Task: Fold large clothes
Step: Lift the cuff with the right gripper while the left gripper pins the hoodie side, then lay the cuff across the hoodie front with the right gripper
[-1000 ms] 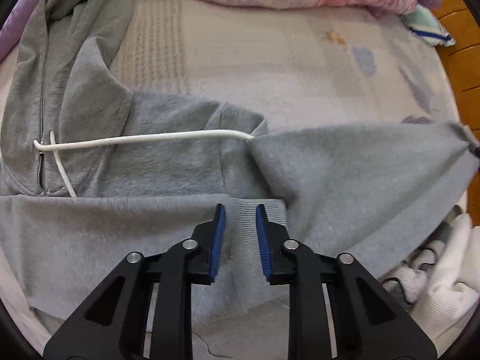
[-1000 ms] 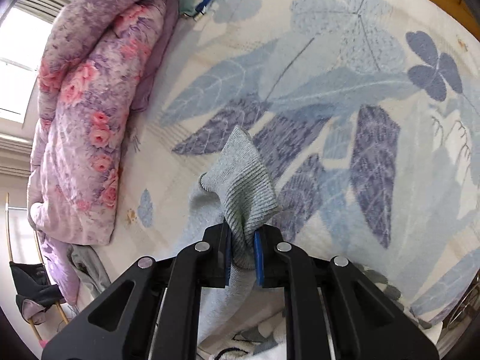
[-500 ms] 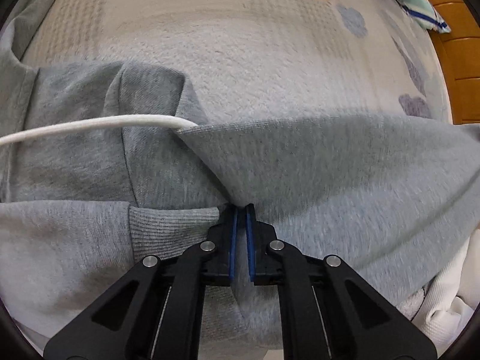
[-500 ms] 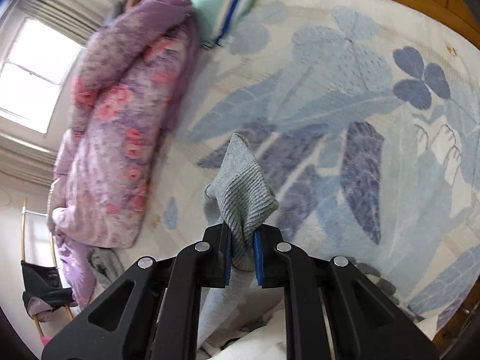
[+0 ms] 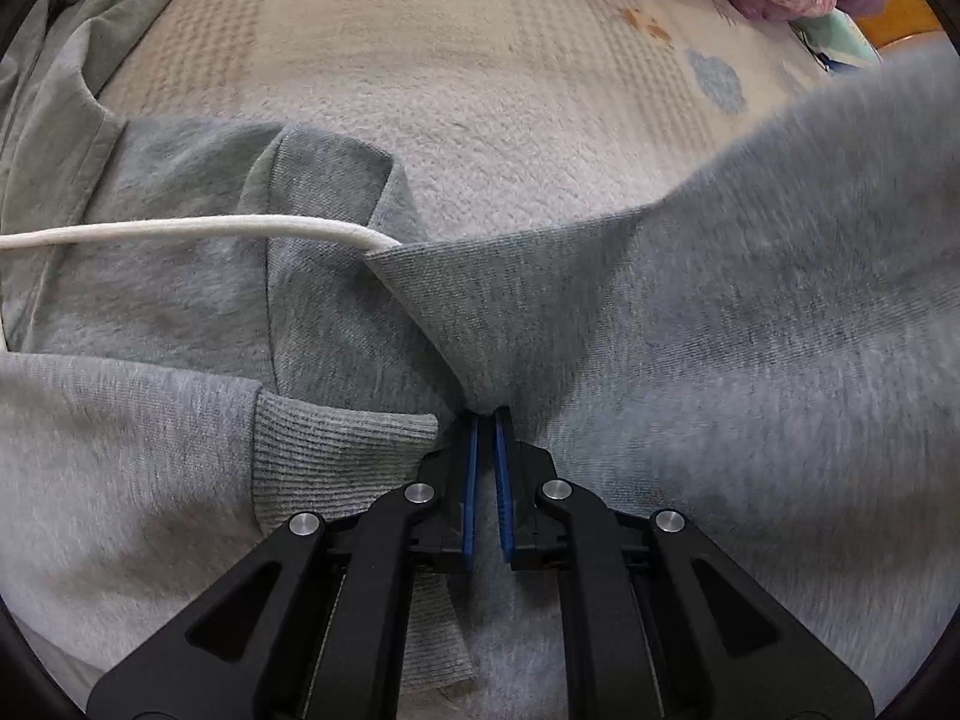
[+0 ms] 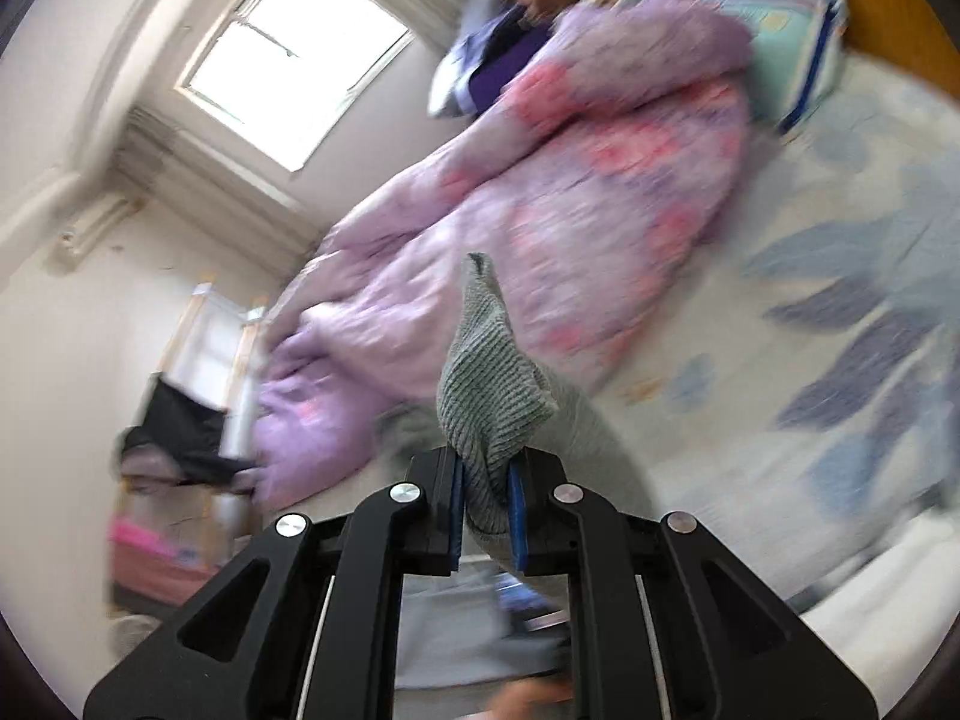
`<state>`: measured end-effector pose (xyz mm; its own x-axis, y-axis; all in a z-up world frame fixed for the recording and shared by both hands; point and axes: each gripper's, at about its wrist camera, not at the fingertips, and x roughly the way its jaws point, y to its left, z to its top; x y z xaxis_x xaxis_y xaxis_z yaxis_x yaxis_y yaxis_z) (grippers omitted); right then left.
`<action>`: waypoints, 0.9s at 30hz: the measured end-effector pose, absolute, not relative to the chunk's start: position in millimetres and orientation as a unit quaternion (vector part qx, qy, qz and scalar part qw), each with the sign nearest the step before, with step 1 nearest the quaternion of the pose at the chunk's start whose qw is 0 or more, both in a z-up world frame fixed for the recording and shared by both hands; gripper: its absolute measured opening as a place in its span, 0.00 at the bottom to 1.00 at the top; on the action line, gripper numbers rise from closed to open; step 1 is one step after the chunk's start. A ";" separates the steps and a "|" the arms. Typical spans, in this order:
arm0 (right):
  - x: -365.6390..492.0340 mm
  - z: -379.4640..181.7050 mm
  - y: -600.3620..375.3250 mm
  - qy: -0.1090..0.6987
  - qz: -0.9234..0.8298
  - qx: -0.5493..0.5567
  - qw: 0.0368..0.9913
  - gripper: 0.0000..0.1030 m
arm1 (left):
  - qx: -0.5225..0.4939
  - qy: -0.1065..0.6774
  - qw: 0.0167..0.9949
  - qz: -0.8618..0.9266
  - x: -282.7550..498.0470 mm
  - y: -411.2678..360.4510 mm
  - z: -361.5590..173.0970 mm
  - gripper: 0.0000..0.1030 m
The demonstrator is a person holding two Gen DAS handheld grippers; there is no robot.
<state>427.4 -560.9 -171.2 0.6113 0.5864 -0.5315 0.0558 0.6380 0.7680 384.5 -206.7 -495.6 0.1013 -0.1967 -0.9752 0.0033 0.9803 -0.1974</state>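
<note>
Left gripper (image 5: 485, 417): blue pads nearly together, pinching a fold of the grey fleece zip hoodie (image 5: 690, 330), which lies spread on the pale patterned bedsheet (image 5: 510, 78). White drawstring cord (image 5: 198, 228) runs in from the left; ribbed sleeve cuff (image 5: 342, 456) sits just left of the jaws. Right gripper (image 6: 485, 468): pressed tight on the other ribbed grey cuff (image 6: 489, 384), raised above the bed, pink-purple floral quilt (image 6: 570, 180) behind.
</note>
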 end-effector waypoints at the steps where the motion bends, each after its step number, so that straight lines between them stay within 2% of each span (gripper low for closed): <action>1: 427.8 -169.7 -542.3 0.415 0.181 0.400 0.797 0.11 | -0.068 0.665 0.740 -0.067 384.5 -207.5 -495.6 0.08; 9: 412.2 -170.5 -449.6 0.447 0.197 0.387 0.782 0.11 | -0.125 0.671 0.726 -0.086 377.8 -178.3 -494.5 0.07; 11: 407.1 -170.6 -430.9 0.454 0.191 0.372 0.786 0.11 | -0.144 0.686 0.707 -0.092 373.8 -163.0 -475.7 0.06; 16: 396.9 -171.0 -401.2 0.459 0.169 0.341 0.803 0.11 | -0.145 0.653 0.736 -0.105 348.4 -110.8 -405.9 0.06; 22: 397.4 -187.4 -351.3 0.470 0.168 0.301 0.813 0.11 | -0.135 0.635 0.759 -0.042 329.7 -37.5 -367.9 0.06; 27: 392.5 -221.8 -307.5 0.487 0.151 0.228 0.830 0.11 | -0.138 0.613 0.778 -0.006 323.2 45.0 -346.2 0.06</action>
<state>392.5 -307.5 -221.8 0.4805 0.4722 -0.7390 -0.0291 0.8508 0.5247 323.2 45.0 -346.2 0.2485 -0.1790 -0.9520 -0.1601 0.9617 -0.2226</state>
